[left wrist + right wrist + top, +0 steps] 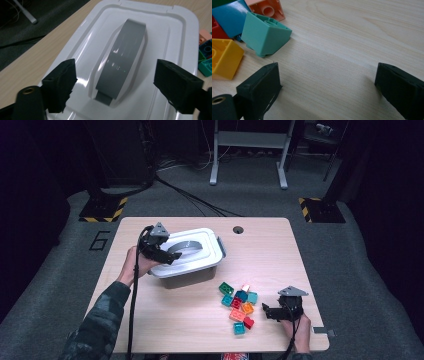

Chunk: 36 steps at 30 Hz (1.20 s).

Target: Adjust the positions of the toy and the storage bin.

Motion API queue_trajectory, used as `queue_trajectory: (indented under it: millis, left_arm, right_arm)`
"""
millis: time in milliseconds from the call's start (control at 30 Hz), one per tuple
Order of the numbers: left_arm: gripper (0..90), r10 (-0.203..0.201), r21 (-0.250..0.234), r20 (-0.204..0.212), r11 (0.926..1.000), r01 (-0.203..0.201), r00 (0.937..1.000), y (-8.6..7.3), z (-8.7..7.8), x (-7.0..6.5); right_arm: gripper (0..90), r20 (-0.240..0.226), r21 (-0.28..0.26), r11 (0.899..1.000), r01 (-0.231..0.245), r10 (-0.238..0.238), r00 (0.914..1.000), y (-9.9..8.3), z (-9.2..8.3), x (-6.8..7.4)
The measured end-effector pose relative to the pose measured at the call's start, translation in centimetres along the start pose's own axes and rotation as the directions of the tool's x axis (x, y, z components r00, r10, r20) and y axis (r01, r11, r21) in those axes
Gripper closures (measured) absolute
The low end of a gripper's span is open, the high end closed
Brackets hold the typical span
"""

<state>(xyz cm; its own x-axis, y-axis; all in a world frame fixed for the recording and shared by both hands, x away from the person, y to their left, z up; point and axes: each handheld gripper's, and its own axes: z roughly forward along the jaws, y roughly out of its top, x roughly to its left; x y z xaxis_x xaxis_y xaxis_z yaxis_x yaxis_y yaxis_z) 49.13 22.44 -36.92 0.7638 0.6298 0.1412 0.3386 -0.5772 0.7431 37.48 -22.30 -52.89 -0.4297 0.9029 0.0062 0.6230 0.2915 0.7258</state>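
High view: the left gripper (172,256) hovers over the lidded white box (212,262) at mid-table, the right gripper (267,311) low beside the loose bricks (239,302). Left gripper view: jaws partly open and empty straddle the grey handle (122,60) without touching; centre, drop, then squeeze. Right gripper view: jaws wide and empty over bare table (342,45), a teal brick (265,36) close by.

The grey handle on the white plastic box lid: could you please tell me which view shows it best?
The left gripper view: the grey handle lies large and sharp between the open jaws. The high view shows it small, partly behind the left gripper.
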Motion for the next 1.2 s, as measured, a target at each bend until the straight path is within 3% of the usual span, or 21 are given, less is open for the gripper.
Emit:
queue_trajectory:
  millis: [67, 200, 333, 467, 600, 867, 1067, 1200]
  left_arm:
    - [26.7, 0.031, 0.006, 0.025, 0.9995, -0.031, 0.9992, 0.8, 0.3, -0.2]
    - [38.1, 0.073, 0.03, 0.018, 0.9969, -0.073, 0.9972, 1.9, 1.1, -0.5]
    - [55.2, 0.076, 0.047, 0.024, 0.9959, -0.078, 0.9968, 2.2, 1.6, -0.6]
    - [57.9, 0.093, 0.045, 0.035, 0.9945, -0.095, 0.995, 2.3, 1.8, -0.8]
    - [61.2, 0.072, 0.035, 0.062, 0.9966, -0.074, 0.9955, 2.2, 1.6, -0.9]
    - [65.3, 0.032, 0.039, 0.038, 0.9986, -0.034, 0.9988, 2.3, 1.4, -2.3]
    - [66.7, -0.033, 0.051, 0.014, 0.9982, 0.032, 0.9994, 2.4, 1.1, -3.6]
    - [66.8, -0.084, 0.059, -0.011, 0.9947, 0.084, 0.9964, 2.5, 1.0, -4.4]
  right_arm:
    - [5.6, 0.0, -0.001, 1.0, 0.0, 0.0, 1.0, 0.0, 0.0, 0.0]
    - [5.6, 0.004, -0.001, 1.0, 0.002, -0.002, 1.0, 0.0, 0.0, 0.0]
    - [5.8, 0.003, -0.002, 1.0, 0.004, -0.004, 1.0, 0.0, 0.0, 0.0]
    - [5.9, -0.001, -0.002, 1.0, 0.002, -0.002, 1.0, 0.0, 0.0, 0.0]
    - [6.0, -0.001, -0.003, 1.0, 0.005, -0.005, 1.0, 0.0, 0.0, 0.0]
    - [6.1, 0.001, -0.003, 1.0, 0.005, -0.005, 1.0, 0.0, 0.0, 0.0]
    - [6.1, 0.002, -0.001, 1.0, 0.002, -0.002, 1.0, 0.0, 0.0, 0.0]
    - [6.1, 0.002, -0.001, 1.0, 0.003, -0.003, 1.0, 0.0, 0.0, 0.0]
